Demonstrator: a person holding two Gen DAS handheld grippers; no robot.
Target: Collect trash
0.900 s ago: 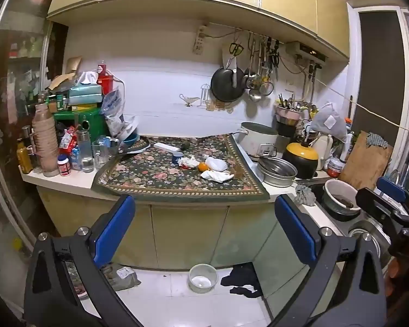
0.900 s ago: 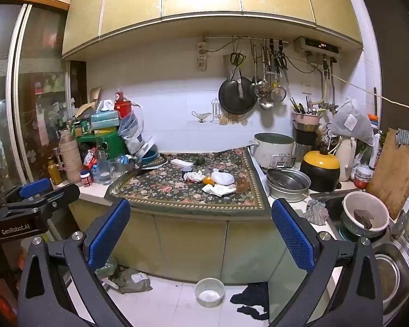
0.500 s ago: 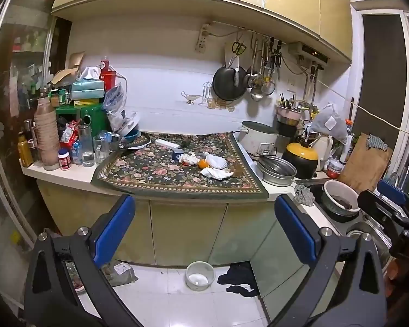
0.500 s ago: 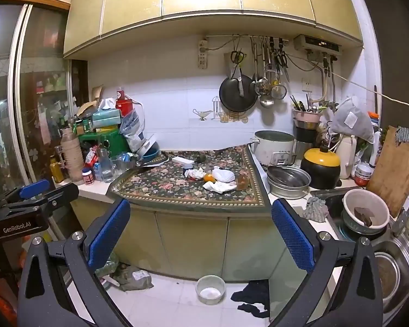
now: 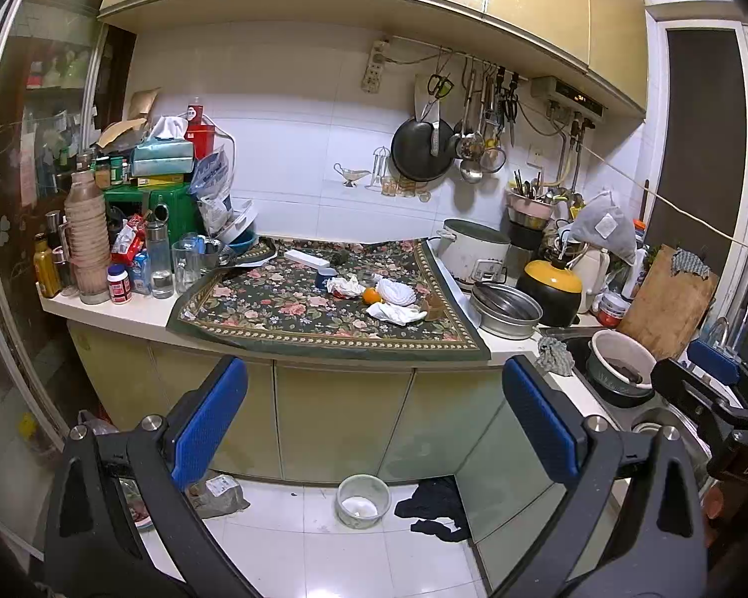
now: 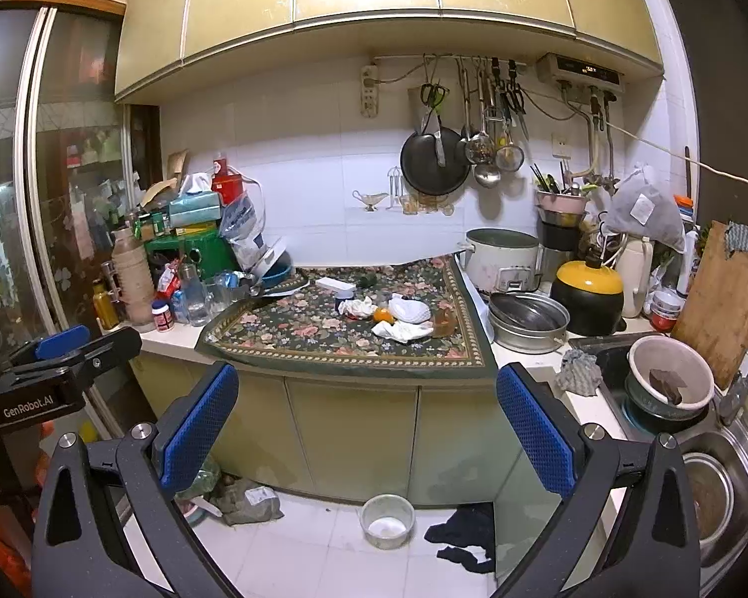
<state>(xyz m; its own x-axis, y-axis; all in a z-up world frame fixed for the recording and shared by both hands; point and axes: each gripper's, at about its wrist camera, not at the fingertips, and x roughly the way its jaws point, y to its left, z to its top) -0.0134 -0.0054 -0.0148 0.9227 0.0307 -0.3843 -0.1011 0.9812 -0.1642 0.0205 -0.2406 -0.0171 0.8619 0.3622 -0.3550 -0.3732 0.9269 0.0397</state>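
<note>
You face a counter [image 5: 124, 311] with a cloth [image 5: 294, 314] spread across its middle. On the cloth, crumpled tissues [image 5: 396, 313] lie right of centre, an orange [image 5: 371, 294] touching them. Bottles and jars [image 5: 119, 269] crowd the counter's left end. Right of the cloth sit a rice cooker [image 5: 476, 251] and metal basin [image 5: 506, 309]; farther right, the sink [image 6: 713, 478]. Below, a bowl [image 5: 363, 501] rests on the floor.

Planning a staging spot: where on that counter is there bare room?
Free: front-left of the floral cloth, between the glassware and crumpled tissues; also the bare white strip before the bottles. Crowded: left stack, and right by the steel pans and sink.
</note>
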